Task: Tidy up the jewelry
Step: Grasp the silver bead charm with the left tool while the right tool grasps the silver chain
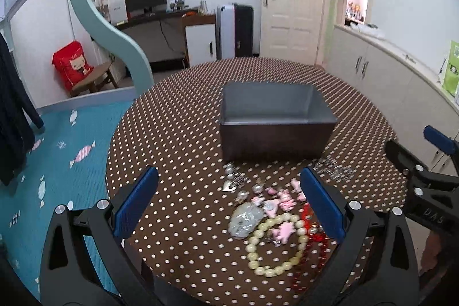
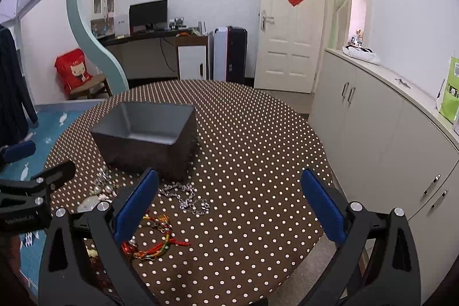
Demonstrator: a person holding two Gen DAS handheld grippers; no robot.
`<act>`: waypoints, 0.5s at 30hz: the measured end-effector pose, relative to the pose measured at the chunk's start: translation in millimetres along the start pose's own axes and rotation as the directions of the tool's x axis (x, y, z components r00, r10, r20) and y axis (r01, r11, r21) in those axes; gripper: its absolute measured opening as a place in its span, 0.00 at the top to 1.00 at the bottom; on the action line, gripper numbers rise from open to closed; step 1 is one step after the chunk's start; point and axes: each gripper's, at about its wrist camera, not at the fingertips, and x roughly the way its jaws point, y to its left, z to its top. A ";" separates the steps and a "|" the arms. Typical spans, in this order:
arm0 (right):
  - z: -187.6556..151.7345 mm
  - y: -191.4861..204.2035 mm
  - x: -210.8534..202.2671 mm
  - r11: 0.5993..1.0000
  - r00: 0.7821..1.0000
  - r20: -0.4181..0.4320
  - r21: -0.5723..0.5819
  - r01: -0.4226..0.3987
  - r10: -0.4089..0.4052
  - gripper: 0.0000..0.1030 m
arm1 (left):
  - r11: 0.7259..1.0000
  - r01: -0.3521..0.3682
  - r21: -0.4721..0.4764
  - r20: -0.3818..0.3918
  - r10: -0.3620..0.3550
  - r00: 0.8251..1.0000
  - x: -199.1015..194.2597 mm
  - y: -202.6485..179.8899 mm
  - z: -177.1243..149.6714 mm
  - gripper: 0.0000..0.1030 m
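Blue-padded, black-framed, the left claw hovering spread wide and gripping nothing above the jewelry pile on the brown polka-dot bench. Showing only in the left wrist view: a cream bead bracelet, pink charms and a pale translucent pendant. Lying just ahead, the grey box, holding nothing visible. Reaching in at the right edge, the right claw, lettered "DAS". Likewise gaping wide and carrying nothing in its own view, the right claw, hanging over bare cloth. Appearing clearly only there: a silver chain near the box's corner, and a red-and-yellow cord bracelet beside the left pad. Partly legible on the left claw's body, lettering too blurred for reading.
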 end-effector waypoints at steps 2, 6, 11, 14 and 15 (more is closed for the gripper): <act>-2.7 2.7 5.6 1.000 1.000 -0.019 -0.015 -0.010 0.010 0.07 | 1.000 -0.013 -0.002 -0.025 0.013 1.000 8.8 4.1 -2.0 0.05; -7.4 4.9 19.4 0.999 0.998 -0.063 -0.021 -0.032 0.031 0.07 | 1.000 -0.020 -0.015 -0.079 0.019 0.997 25.1 13.2 -5.2 0.05; -11.3 1.9 34.4 0.998 0.991 -0.117 0.000 -0.059 0.058 0.07 | 0.998 -0.036 -0.051 -0.156 0.027 0.987 50.6 24.7 -8.1 0.05; -12.6 0.9 42.0 0.999 0.989 -0.140 0.008 -0.049 0.050 0.07 | 0.997 -0.045 -0.058 -0.179 0.034 0.983 63.4 29.1 -9.0 0.05; -13.7 0.2 45.8 0.999 0.987 -0.151 0.010 -0.049 0.050 0.07 | 0.997 -0.046 -0.061 -0.182 0.035 0.983 68.3 30.6 -8.8 0.05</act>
